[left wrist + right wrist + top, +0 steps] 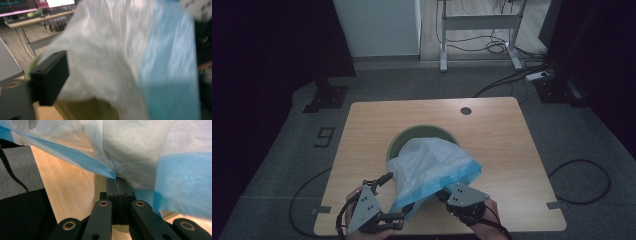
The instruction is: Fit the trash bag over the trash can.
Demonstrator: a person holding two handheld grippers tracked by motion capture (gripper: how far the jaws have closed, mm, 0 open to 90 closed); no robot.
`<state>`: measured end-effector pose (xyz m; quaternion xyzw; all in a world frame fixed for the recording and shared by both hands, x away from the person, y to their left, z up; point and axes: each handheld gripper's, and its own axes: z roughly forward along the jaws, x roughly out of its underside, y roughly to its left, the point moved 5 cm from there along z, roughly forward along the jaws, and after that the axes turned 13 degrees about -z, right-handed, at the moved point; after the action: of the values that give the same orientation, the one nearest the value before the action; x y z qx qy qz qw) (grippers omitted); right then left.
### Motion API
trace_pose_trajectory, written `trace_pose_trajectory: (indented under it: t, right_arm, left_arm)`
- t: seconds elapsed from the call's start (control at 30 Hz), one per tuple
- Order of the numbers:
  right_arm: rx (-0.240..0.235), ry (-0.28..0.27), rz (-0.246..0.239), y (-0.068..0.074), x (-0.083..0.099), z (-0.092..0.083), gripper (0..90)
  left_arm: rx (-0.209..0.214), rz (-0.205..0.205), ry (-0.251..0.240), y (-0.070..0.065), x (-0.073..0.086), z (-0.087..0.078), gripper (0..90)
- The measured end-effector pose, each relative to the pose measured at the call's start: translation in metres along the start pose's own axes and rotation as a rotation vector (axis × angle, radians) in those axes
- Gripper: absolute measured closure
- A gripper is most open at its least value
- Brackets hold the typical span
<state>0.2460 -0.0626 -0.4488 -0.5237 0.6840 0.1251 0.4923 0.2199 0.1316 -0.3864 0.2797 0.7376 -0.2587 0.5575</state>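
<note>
While right gripper (117,180) pinches plastic bag (432,162) edge, left gripper (398,218) open beside it

high view overhead; gripper views near bag (432,167)

We see a thin plastic bag (432,167), translucent white film with a pale blue band along its edge, crinkled and faintly glossy where light catches the folds. Beneath the bag lies a table (502,150) of light wood-grain laminate, smooth and matt. Just behind the bag, a round bin (412,136) shows a dull green rim that looks like matt plastic. At the bag's near right corner, the right gripper (117,180) has matt black plastic jaws pinched on the film, with brassy metal rivets in its smooth black links. To the bag's left, the left gripper (384,200) carries a flat grey plate, metal-looking and matt.
</note>
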Motion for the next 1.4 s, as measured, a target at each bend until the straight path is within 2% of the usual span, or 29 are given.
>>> trace_pose_trajectory:
  t: [0.07, 0.1, 0.17, 0.2, 0.23, 0.3, 0.4, 0.43, 0.6, 0.63, 0.7, 0.83, 1.07, 1.27, 1.33, 1.4]
  right_arm:
    - [-0.002, 0.002, -0.001, 0.0, 0.0, 0.001, 89.0]
    - [-0.005, 0.003, 0.0, 0.0, 0.0, 0.002, 88.9]
    - [-0.007, 0.004, -0.003, 0.0, 0.0, 0.002, 88.9]
    - [-0.008, 0.003, -0.003, 0.001, -0.001, 0.002, 88.9]
    - [-0.008, 0.003, -0.003, 0.001, -0.001, 0.002, 88.9]
    - [-0.008, 0.004, -0.001, 0.001, 0.0, 0.001, 88.9]
    - [-0.004, 0.002, 0.003, -0.001, 0.003, -0.001, 88.9]
    - [-0.001, 0.0, 0.004, -0.002, 0.004, -0.002, 88.9]
    - [0.006, -0.004, 0.007, -0.005, 0.006, -0.005, 88.9]
    - [0.007, -0.005, 0.005, -0.005, 0.006, -0.005, 88.9]
    - [0.009, -0.007, 0.006, -0.006, 0.006, -0.006, 88.9]
    - [0.01, -0.012, -0.001, -0.006, 0.007, -0.009, 88.8]
    - [0.021, -0.017, 0.003, -0.01, 0.012, -0.015, 88.8]
    - [-0.012, -0.022, -0.022, -0.004, 0.017, -0.018, 88.6]
    - [-0.034, -0.032, -0.027, -0.001, 0.019, -0.019, 85.8]
    - [-0.051, -0.058, -0.033, 0.003, 0.019, -0.025, 76.8]
  left_arm:
    - [-0.013, 0.029, 0.001, -0.004, -0.01, 0.003, 21.8]
    - [-0.016, 0.038, 0.007, -0.006, -0.014, 0.005, 29.4]
    - [-0.049, 0.042, 0.013, -0.004, -0.019, 0.008, 41.2]
    - [-0.054, 0.031, 0.013, -0.002, -0.021, 0.01, 53.3]
    - [-0.057, 0.01, 0.016, 0.002, -0.024, 0.013, 53.3]
    - [-0.067, -0.029, 0.007, 0.012, -0.026, 0.016, 63.0]
    - [-0.046, -0.108, 0.0, 0.029, -0.028, 0.021, 73.3]
    - [-0.042, -0.122, -0.001, 0.033, -0.029, 0.021, 76.4]
    - [-0.042, -0.224, -0.021, 0.06, -0.033, 0.025, 82.8]
    - [-0.05, -0.274, -0.03, 0.071, -0.035, 0.026, 83.3]
    - [-0.061, -0.335, -0.029, 0.085, -0.035, 0.028, 83.7]
    - [-0.085, -0.407, -0.029, 0.109, -0.029, 0.028, 83.7]
    - [-0.091, -0.477, -0.01, 0.127, -0.011, 0.026, 83.4]
    - [-0.075, -0.488, 0.03, 0.128, 0.005, 0.021, 83.5]
    - [-0.069, -0.484, 0.045, 0.125, 0.011, 0.017, 83.6]
    - [-0.059, -0.487, 0.051, 0.124, 0.017, 0.014, 83.6]
